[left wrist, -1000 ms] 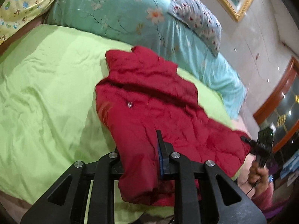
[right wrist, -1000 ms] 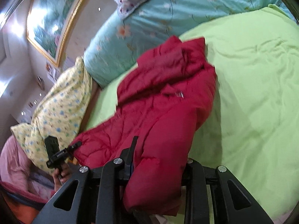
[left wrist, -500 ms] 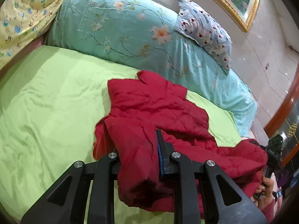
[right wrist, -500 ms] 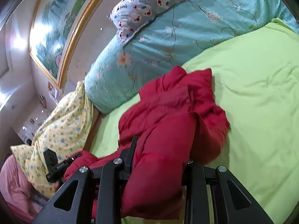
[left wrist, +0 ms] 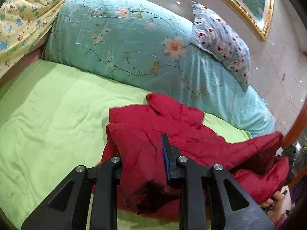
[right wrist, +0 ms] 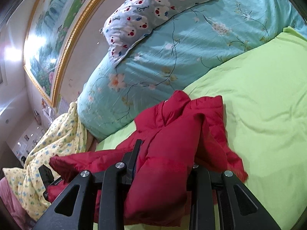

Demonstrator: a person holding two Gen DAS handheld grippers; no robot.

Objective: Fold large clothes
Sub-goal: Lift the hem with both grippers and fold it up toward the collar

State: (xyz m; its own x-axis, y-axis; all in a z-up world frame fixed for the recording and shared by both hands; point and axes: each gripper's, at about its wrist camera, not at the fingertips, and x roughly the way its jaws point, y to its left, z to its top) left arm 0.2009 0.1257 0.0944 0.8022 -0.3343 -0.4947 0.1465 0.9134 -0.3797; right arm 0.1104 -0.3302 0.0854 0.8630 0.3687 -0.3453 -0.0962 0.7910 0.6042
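Though no label legible, red jacket (left wrist: 145, 153) clamped in left gripper (left wrist: 143, 153) and right gripper (right wrist: 167, 159).

We see a deep red quilted jacket (left wrist: 178, 126) on a plain lime-green sheet (left wrist: 51, 115). The big duvet (left wrist: 122, 44) is turquoise with pale flowers and dark vines; the pillow (left wrist: 220, 38) is grey-blue with white bear faces and red dots. The blanket (left wrist: 23, 15) is pale yellow with small blue and green figures. The picture frame (left wrist: 255, 21) is gold.
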